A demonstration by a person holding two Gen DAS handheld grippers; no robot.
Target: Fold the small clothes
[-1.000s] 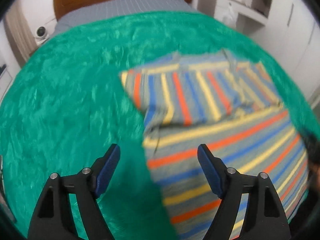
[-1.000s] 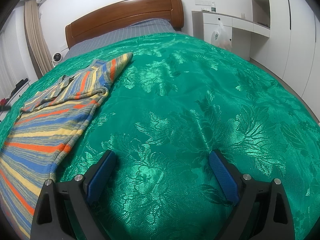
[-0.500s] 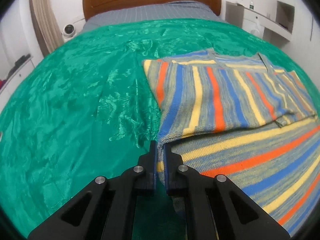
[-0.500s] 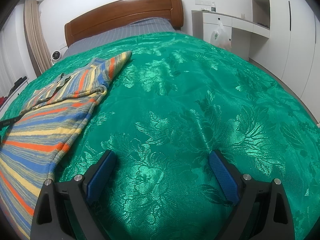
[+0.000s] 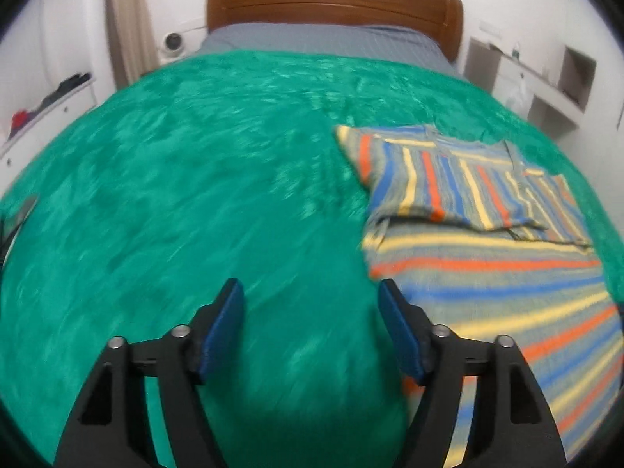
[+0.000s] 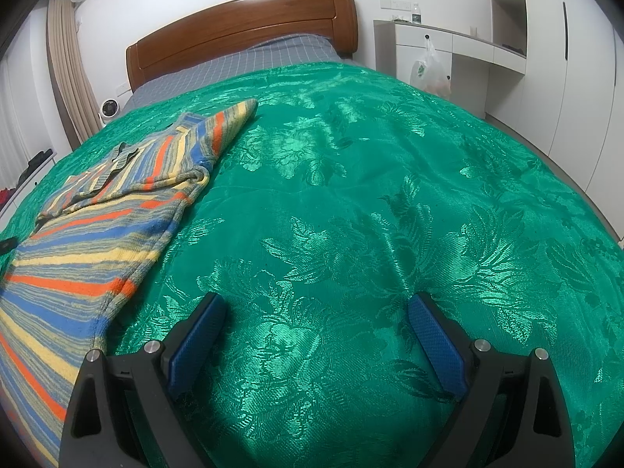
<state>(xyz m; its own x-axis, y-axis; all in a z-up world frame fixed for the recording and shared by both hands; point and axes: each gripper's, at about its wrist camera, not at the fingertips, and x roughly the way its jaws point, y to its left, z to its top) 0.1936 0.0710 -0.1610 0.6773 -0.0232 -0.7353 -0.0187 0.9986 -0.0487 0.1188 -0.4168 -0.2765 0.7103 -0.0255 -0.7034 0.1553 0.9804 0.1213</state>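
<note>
We work on the green bedspread (image 6: 390, 195), where the striped sweater (image 5: 487, 257) lies flat toward the left side of the bed, both sleeves (image 5: 448, 183) folded across the chest. The left gripper (image 5: 312, 312) hovers just beside the sweater's left edge, jaws spread and empty; the right gripper (image 6: 316, 323) sits over bare cloth, likewise spread and empty. For the next fold, we judge both should pinch the hem corners evenly.
</note>
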